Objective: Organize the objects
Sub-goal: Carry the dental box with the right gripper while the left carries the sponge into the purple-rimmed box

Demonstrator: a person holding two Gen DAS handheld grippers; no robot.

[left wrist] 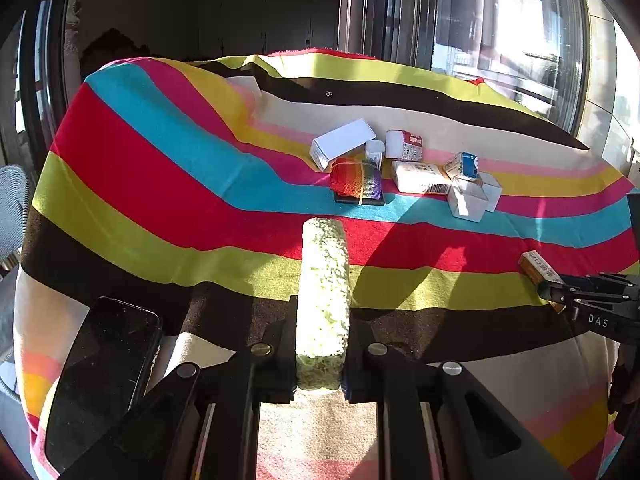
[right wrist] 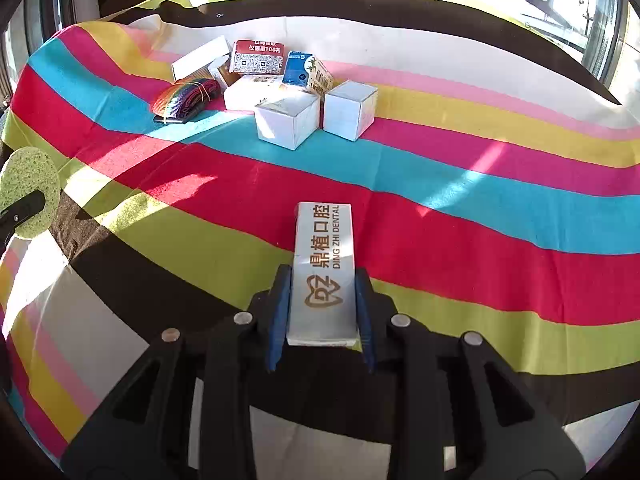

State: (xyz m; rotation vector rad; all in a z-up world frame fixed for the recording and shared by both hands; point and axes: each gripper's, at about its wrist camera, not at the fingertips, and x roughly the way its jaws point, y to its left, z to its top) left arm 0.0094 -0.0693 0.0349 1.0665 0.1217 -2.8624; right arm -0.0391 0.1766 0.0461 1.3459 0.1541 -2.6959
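Sponge (left wrist: 324, 300) clamped edge-on in left gripper (left wrist: 320, 376) fingers, underside hidden; right gripper (right wrist: 322, 320) fingers grip dental box (right wrist: 324, 272) above striped cloth (right wrist: 480, 220), sunlit window (left wrist: 500, 20) behind.

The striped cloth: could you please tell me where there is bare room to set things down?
Bare: the wide red, blue and lime stripes of the striped cloth between the tongs and the box cluster, plus the brown and cream bands behind it. Crowded: around the rainbow strap and white boxes.
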